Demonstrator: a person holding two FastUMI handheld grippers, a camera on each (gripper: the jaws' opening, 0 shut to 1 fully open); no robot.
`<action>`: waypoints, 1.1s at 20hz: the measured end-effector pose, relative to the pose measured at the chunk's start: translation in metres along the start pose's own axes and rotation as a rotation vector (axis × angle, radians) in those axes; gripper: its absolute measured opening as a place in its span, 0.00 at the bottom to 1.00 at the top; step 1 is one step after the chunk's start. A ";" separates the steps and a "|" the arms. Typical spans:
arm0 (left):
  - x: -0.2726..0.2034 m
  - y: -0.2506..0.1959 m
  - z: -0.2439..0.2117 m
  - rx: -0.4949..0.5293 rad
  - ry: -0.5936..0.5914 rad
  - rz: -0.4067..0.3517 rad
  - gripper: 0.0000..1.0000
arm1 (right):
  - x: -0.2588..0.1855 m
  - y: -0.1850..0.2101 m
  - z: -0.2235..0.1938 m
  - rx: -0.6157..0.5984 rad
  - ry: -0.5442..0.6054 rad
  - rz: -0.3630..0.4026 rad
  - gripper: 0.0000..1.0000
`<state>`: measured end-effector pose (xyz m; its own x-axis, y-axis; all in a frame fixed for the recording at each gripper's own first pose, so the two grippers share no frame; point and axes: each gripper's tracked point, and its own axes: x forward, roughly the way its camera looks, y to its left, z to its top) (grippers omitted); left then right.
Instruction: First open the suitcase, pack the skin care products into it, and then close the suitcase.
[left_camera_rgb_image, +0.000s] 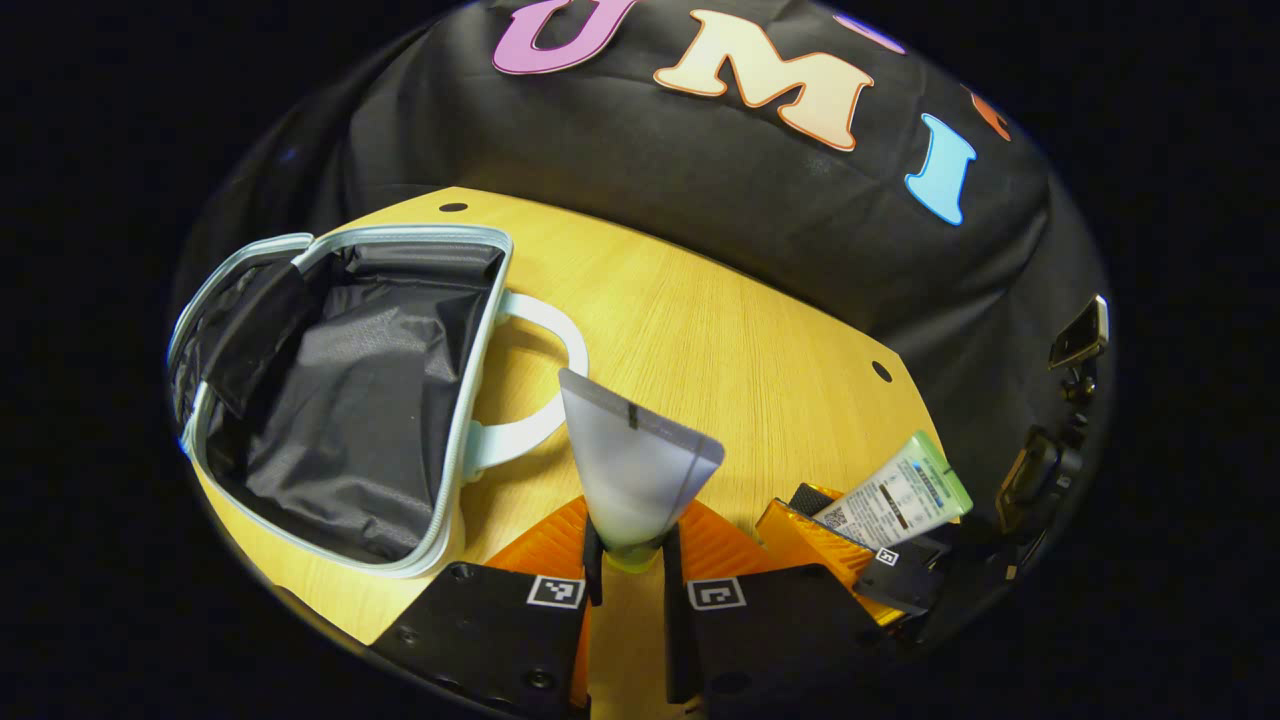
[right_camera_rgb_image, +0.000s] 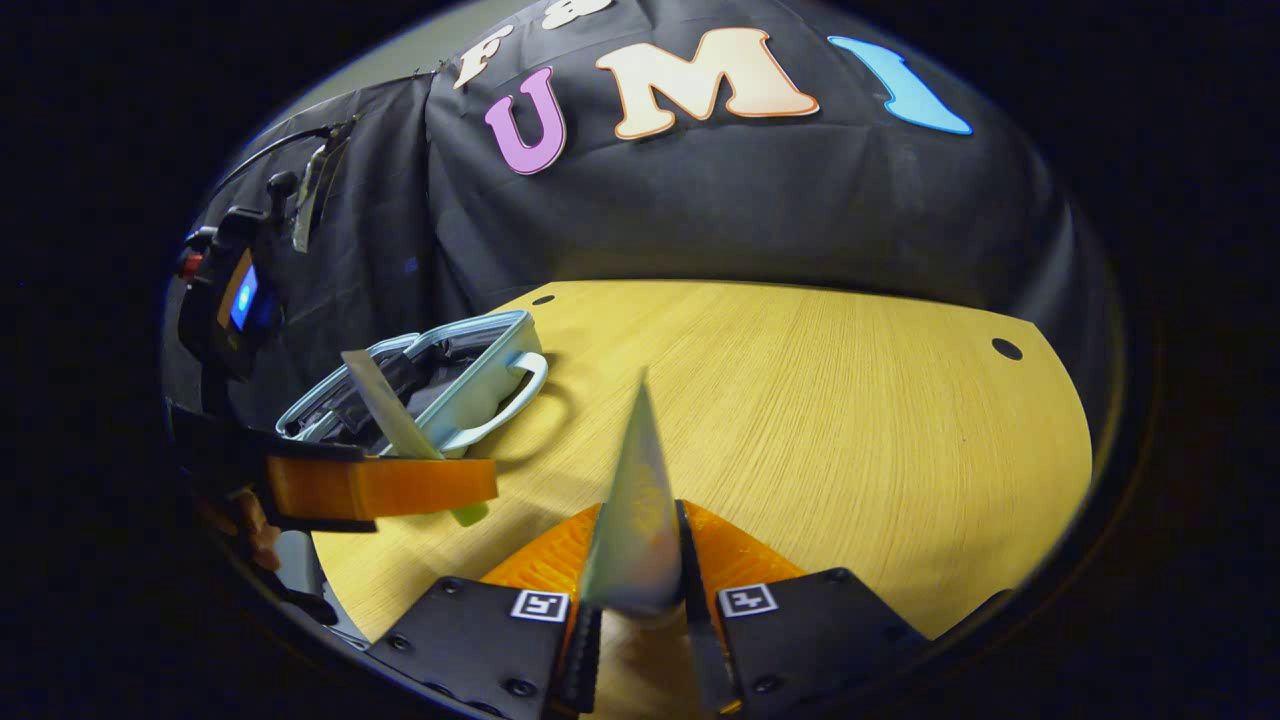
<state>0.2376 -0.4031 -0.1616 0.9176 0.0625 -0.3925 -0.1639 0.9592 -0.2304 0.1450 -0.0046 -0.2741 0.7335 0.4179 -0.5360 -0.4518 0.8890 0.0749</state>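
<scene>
- The left gripper (left_camera_rgb_image: 632, 560) pinches the lower end of a frosted tube (left_camera_rgb_image: 637, 465), both fingers pressed on it; the tube's cap end is hidden between the fingers, and its flat crimped end points up.
- The right gripper (right_camera_rgb_image: 640, 610) is clamped on a green tube (right_camera_rgb_image: 640, 510), seen edge-on in its own view, so little of its face can be made out.
- In the left gripper view the green tube (left_camera_rgb_image: 895, 495) shows its printed label, too small to make out, with the right gripper (left_camera_rgb_image: 880, 555) partly cut off at the edge.
- The suitcase (left_camera_rgb_image: 340, 390) lies open on the far left of the table (left_camera_rgb_image: 720, 340), its dark lining bare and its pale handle (left_camera_rgb_image: 540, 380) towards the middle.
- The table is light wood with small dark holes near its edge; black cloth hangs behind it.
- At the left of the right gripper view, the hand holding the left gripper (right_camera_rgb_image: 385, 485) is mostly in shadow.
</scene>
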 end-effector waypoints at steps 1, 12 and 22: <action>-0.005 0.001 0.005 -0.001 -0.001 0.009 0.23 | 0.000 0.002 -0.001 0.011 0.017 0.005 0.37; -0.067 0.087 0.053 0.091 0.058 0.128 0.23 | -0.029 0.016 -0.011 0.008 0.155 0.017 0.32; -0.045 0.199 0.027 0.143 0.456 0.069 0.24 | -0.065 0.068 0.011 0.020 0.177 -0.115 0.29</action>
<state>0.1732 -0.2078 -0.1661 0.6491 0.0310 -0.7601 -0.1382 0.9873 -0.0778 0.0720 0.0304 -0.2253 0.6782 0.2753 -0.6813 -0.3586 0.9333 0.0201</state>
